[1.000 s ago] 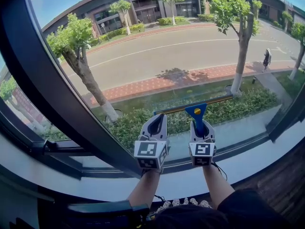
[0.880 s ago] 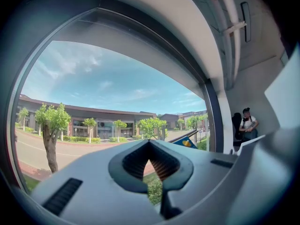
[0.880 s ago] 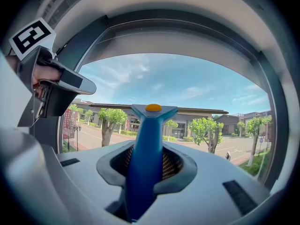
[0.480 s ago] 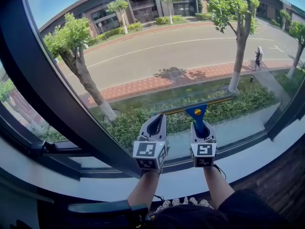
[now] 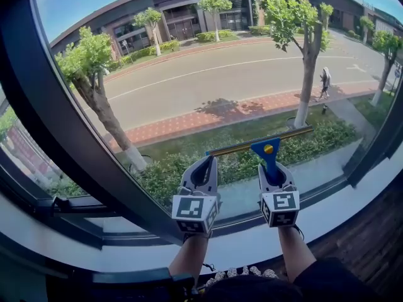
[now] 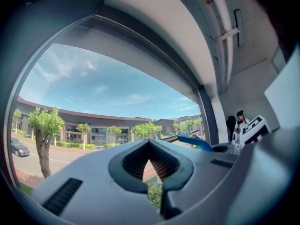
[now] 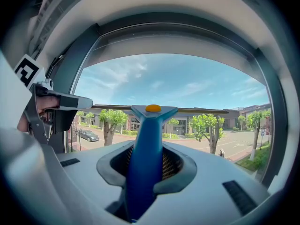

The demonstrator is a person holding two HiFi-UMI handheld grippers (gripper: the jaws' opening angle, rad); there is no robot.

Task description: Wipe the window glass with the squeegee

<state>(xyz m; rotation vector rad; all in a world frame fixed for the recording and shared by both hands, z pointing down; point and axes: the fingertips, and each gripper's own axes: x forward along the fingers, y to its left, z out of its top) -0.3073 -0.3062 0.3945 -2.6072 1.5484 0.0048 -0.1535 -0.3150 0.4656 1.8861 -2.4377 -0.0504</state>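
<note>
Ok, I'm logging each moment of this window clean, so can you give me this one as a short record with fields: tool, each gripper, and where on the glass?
tool: squeegee, blue handle, blade tilted up to the right
right gripper: shut on the squeegee handle
left gripper: shut, nothing between its jaws, held beside the right one
place: low on the window glass, just above the sill
blade contact with glass: cannot tell

The squeegee (image 5: 267, 148) handle's lower end is hidden inside the right gripper (image 5: 272, 172). At upper right, a walker (image 5: 325, 80) is too small for detail.
</note>
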